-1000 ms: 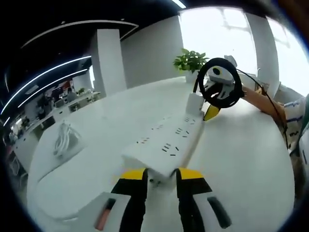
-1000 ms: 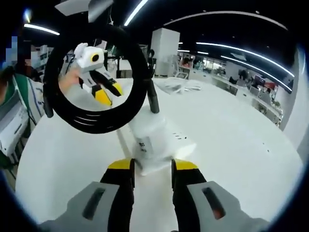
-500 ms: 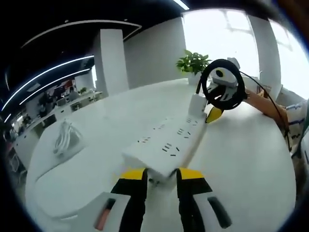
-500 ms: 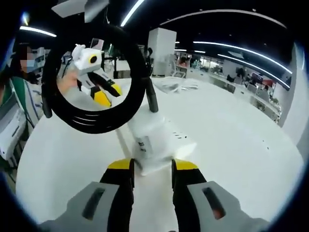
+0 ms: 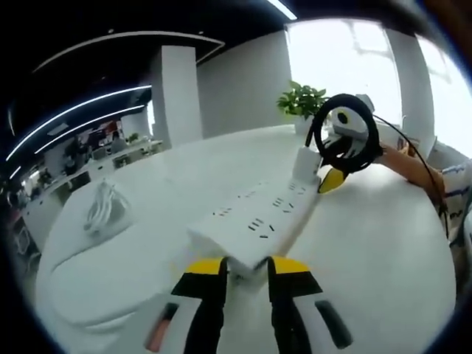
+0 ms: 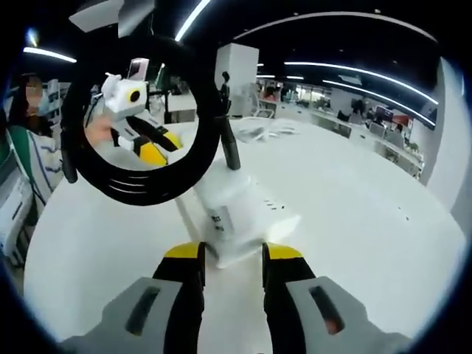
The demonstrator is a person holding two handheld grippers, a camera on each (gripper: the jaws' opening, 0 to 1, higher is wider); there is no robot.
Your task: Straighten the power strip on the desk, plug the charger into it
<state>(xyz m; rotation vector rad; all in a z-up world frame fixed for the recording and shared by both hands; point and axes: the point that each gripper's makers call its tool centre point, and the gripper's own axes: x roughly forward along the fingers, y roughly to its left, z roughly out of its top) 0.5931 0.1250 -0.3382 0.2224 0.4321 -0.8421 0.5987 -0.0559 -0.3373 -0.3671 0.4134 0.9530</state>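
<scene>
White desk [image 5: 369, 243], unreadable power strip [image 6: 236, 221] label

White desk [image 5: 369, 243] bears power strip [image 5: 258, 217], cable bundle [image 5: 99, 210].

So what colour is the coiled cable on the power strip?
Black; the coiled cable shows best in the right gripper view.

Open-plan office: desk rows [image 6: 369, 129], ceiling strip lights [image 6: 354, 70].
</scene>
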